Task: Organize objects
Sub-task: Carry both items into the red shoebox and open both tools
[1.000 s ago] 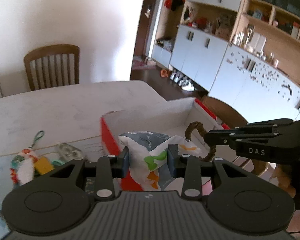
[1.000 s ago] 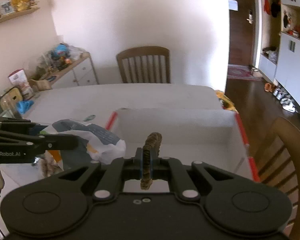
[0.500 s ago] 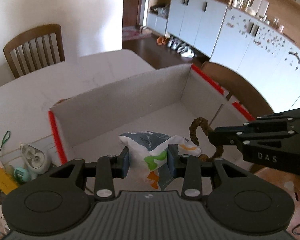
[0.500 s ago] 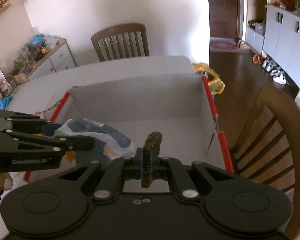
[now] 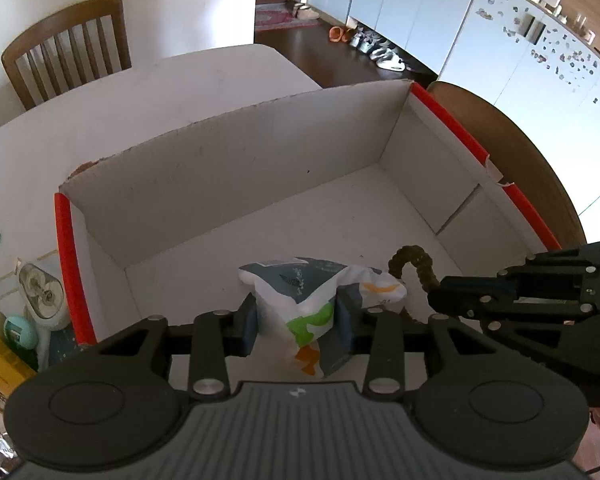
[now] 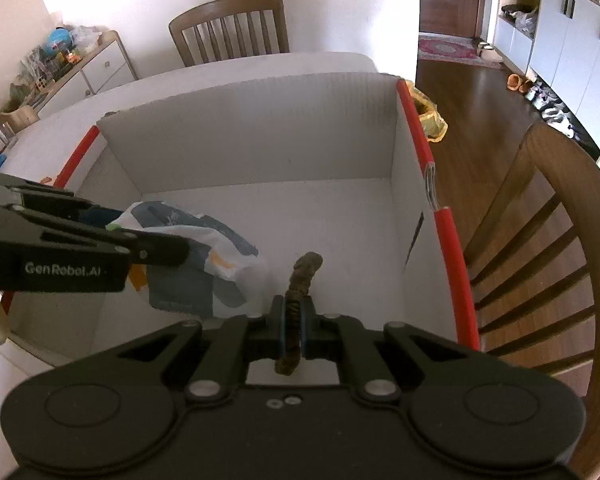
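1. Cardboard, white inside with red tape on its side rims, forms the open box directly ahead of and below both grippers; it stands on a pale table.
2. The left gripper is clamped on a crinkled white snack bag with grey, green and orange print, its pads pressing both sides. The bag hangs over the near part of the box floor.
3. The right gripper is closed tight on a brown scrunchie, which stands up between the pads, above the box floor.
4. Seen from the left gripper, the right gripper sits just beside the bag, to its right.
5. Small items lie on the table outside the box's left wall, left of the left gripper.
6. Wooden chairs stand beyond the table and right of the box.
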`<action>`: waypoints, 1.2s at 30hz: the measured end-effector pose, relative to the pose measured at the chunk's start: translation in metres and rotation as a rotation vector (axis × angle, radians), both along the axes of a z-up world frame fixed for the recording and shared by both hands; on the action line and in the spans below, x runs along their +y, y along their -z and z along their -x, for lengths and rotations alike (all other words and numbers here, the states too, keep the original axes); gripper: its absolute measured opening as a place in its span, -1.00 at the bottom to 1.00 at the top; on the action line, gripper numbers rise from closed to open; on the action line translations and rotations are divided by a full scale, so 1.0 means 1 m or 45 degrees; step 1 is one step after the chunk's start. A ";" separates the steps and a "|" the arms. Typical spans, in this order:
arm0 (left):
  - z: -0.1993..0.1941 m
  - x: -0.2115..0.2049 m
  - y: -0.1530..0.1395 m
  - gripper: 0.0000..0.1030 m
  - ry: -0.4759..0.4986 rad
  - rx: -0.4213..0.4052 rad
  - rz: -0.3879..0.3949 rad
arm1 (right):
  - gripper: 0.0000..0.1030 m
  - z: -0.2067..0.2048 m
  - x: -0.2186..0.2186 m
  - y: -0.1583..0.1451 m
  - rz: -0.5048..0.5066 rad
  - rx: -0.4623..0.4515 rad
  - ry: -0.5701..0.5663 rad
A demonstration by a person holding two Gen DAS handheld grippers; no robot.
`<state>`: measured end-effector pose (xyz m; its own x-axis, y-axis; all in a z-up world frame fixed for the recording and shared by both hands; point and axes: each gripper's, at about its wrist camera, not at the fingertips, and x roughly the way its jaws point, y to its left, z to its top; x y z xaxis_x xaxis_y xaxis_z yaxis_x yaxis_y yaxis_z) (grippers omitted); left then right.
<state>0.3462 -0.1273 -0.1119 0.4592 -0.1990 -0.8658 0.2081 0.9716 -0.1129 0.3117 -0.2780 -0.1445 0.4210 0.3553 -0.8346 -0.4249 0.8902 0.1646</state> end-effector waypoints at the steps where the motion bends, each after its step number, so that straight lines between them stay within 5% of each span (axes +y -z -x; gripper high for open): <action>1: 0.000 0.001 0.000 -0.20 -0.002 0.005 0.010 | -0.88 0.001 -0.001 0.000 0.006 -0.002 0.001; 8: 0.010 0.007 -0.005 0.24 -0.007 -0.032 0.032 | -0.63 -0.009 -0.009 -0.003 0.006 -0.004 0.018; 23: 0.039 0.011 -0.029 0.24 -0.011 -0.133 0.054 | -0.44 0.013 -0.005 -0.033 -0.075 -0.085 -0.003; 36: 0.087 0.031 -0.071 0.24 -0.011 -0.348 0.109 | -0.28 0.055 0.010 -0.081 -0.176 -0.246 0.008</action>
<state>0.2592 -0.0964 -0.0407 0.6751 -0.2613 -0.6899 0.2342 0.9627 -0.1354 0.2563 -0.2677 -0.0639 0.5708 0.4577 -0.6817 -0.4549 0.8674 0.2015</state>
